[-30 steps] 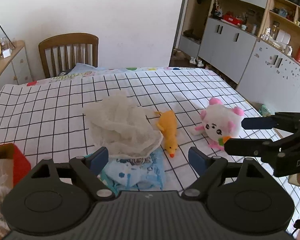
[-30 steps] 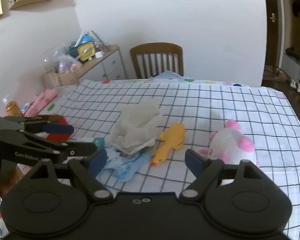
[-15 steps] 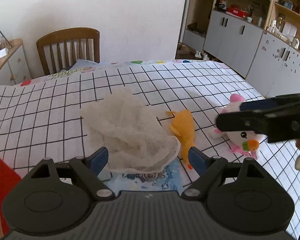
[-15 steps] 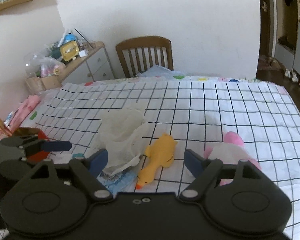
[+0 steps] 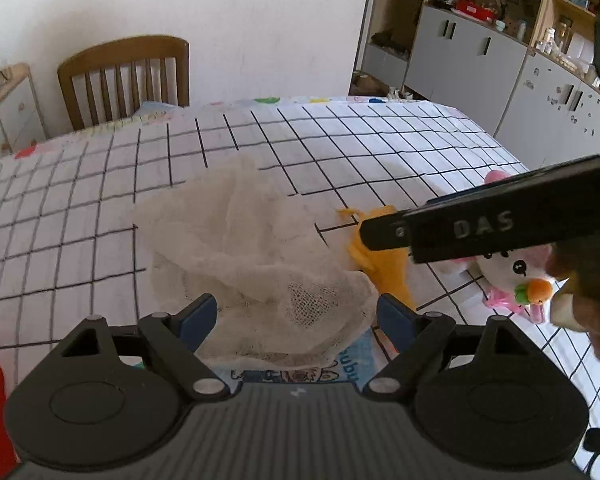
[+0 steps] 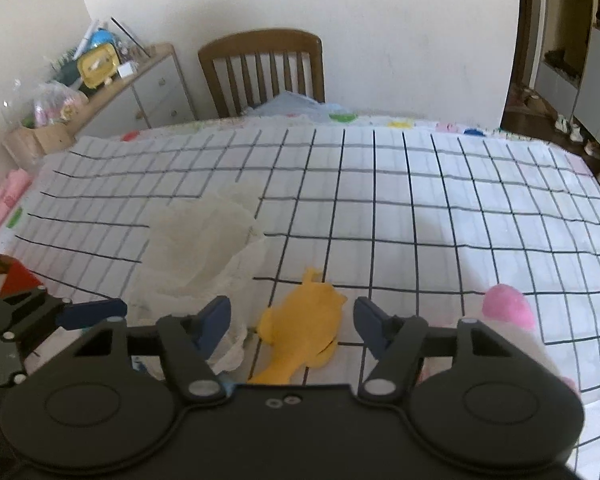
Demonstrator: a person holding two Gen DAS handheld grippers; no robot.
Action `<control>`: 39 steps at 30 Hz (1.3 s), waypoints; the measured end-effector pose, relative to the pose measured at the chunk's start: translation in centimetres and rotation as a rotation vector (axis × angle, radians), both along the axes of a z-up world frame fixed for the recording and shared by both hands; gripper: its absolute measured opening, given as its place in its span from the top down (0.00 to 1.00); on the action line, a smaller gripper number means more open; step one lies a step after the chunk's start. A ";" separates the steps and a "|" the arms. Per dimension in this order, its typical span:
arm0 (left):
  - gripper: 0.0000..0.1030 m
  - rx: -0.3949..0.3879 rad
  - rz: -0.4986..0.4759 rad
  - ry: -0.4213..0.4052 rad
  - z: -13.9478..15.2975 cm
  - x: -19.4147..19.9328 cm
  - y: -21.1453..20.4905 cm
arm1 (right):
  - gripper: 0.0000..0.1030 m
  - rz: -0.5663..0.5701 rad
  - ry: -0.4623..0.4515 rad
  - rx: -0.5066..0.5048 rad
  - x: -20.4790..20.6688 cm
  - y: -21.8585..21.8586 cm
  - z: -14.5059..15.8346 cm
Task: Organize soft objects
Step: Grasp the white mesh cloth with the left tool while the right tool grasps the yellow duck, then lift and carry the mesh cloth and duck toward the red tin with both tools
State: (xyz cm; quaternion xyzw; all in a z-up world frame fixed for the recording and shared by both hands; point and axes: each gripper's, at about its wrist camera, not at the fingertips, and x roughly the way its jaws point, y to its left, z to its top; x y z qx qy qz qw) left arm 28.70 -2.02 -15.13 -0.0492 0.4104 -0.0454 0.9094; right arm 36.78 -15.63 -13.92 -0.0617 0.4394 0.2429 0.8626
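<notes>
A crumpled white mesh cloth [image 5: 256, 260] lies on the checked tablecloth, over a blue printed cloth [image 5: 300, 372]. My left gripper [image 5: 296, 316] is open, its blue pads on either side of the cloth's near edge. A yellow plush duck [image 6: 300, 328] lies beside the cloth. My right gripper [image 6: 292, 322] is open, just above and astride the duck. A white and pink plush [image 5: 512, 268] lies to the right, partly hidden by the right gripper's body in the left wrist view.
A red box [image 6: 16, 280] sits at the table's left edge. A wooden chair [image 6: 264, 68] stands at the far side. A dresser with clutter [image 6: 112, 88] is at the back left; grey cabinets [image 5: 480, 60] are at the right.
Both grippers have moved forward and down. The left has closed in on the mesh cloth; the right has swung left from the pink plush to the yellow duck. Both stay open.
</notes>
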 end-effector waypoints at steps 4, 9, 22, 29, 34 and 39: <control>0.16 -0.034 0.022 0.026 -0.8 0.7 0.5 | 0.43 -0.016 0.047 0.006 1.0 0.2 -1.2; 0.40 -0.080 0.027 0.043 -0.9 1.0 1.1 | 0.49 -0.024 0.059 0.010 1.3 0.4 -1.9; 0.90 -0.169 0.039 0.019 0.2 0.4 2.6 | 0.80 -0.025 0.023 0.020 0.7 -0.7 -1.5; 0.92 -0.187 0.087 -0.015 1.8 0.0 3.6 | 0.83 -0.023 -0.006 0.045 -0.5 -1.4 -0.5; 0.93 -0.194 0.104 -0.051 3.5 -0.5 4.5 | 0.84 -0.003 -0.023 0.069 -1.9 -2.2 0.8; 0.93 -0.198 0.109 -0.085 5.6 -1.2 5.1 | 0.84 0.011 -0.033 0.105 -3.5 -3.0 2.6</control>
